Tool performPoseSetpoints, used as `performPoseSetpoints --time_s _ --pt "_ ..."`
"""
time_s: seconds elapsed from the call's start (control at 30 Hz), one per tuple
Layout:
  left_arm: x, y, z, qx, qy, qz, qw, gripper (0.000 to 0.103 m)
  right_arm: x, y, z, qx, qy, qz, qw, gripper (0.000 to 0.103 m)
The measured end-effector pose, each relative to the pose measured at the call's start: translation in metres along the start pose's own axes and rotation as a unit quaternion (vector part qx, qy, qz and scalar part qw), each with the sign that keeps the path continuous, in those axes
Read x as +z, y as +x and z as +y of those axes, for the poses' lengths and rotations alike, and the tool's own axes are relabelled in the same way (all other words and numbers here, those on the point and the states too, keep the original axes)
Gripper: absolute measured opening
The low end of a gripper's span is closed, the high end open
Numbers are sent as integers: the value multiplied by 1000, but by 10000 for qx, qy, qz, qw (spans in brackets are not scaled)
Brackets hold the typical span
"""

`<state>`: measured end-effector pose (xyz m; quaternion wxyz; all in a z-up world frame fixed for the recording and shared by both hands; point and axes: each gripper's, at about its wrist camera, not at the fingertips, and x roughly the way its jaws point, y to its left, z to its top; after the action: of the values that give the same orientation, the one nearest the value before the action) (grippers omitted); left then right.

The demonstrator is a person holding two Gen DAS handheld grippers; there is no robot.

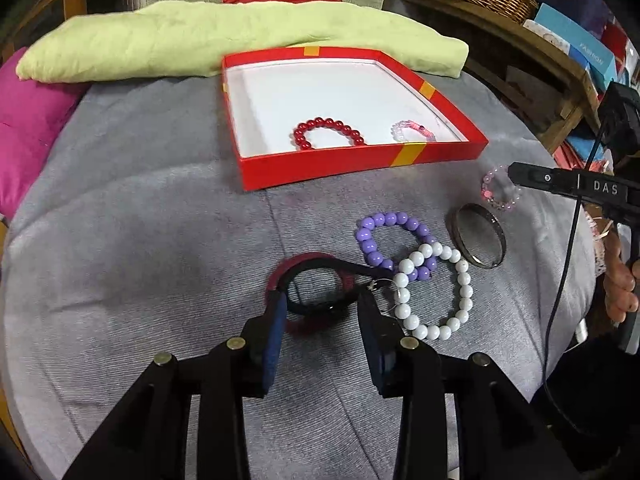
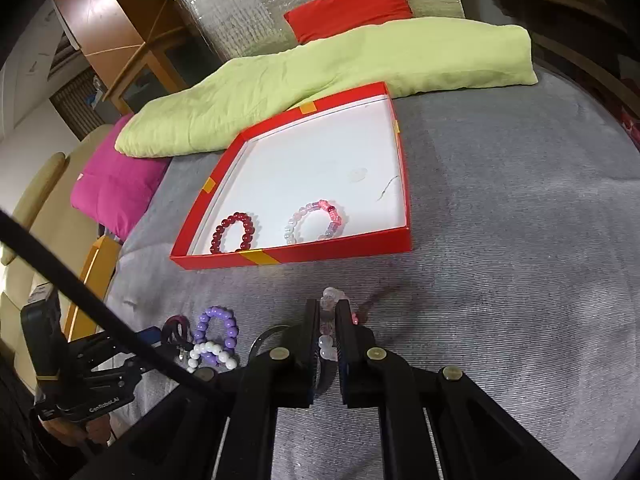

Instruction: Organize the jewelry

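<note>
A: Bracelets everywhere on the grey bedspread (image 1: 160, 240); we have the left gripper (image 1: 320, 300) lowered over the black and dark red loops (image 1: 312, 296), its jaws partly apart, one finger on either side and the pads not pressing on anything.

B: And we read that as lining up a pick; the loops lie flat, so straddling them lets the pads close on the band; the metal ring beside them could snag.

A: Over on our right, the right gripper (image 2: 330, 320) is closed tight on the pale pink bead bracelet (image 2: 329, 320); the beads sit squeezed between the two pads, pinched across one side so the rest hangs free.

B: The red box (image 1: 360, 164) waits just beyond, open side up; the red bead bracelet (image 1: 328, 134) and a pink-and-clear bracelet (image 1: 414, 131) already lie on its white floor near the front wall; that is where we judge the held one belongs.

A: Left on the bedspread: the purple bracelet (image 1: 390, 242) and the white bracelet (image 1: 434, 292), overlapping each other, with the metal bangle (image 1: 480, 236) just beside them.

B: So we judge we are partway through; two in, one in hand, the rest to go.
</note>
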<state>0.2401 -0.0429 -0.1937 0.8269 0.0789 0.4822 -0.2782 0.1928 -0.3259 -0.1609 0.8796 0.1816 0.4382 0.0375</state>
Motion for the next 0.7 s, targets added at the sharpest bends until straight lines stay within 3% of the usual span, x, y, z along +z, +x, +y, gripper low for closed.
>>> performPoseSetpoints --time_s 0.03,0.17,0.37,0.5,0.6,0.67,0.7 --pt "1 1 0 0 -16 -5 10000 37 0 0 1 -9 -9 -2 10000 8" --pt "2 -3 -4 -61 78 -74 9999 19 0 0 1 -39 -5 -33 10000 8" --pt "8 -15 -12 -49 278 -405 9988 16 1 0 1 -17 -1 -46 10000 8" --pt "13 -12 -19 -76 410 -420 9982 18 1 2 4 2 -44 -18 10000 8" --pt "16 -5 -26 -69 556 -359 9978 24 0 3 5 1 -68 -3 10000 8" --pt "18 2 -29 -33 568 -285 9980 44 1 2 4 3 -64 -1 10000 8" --pt "18 5 -30 -7 591 -252 9979 48 1 2 4 6 -54 0 10000 8"
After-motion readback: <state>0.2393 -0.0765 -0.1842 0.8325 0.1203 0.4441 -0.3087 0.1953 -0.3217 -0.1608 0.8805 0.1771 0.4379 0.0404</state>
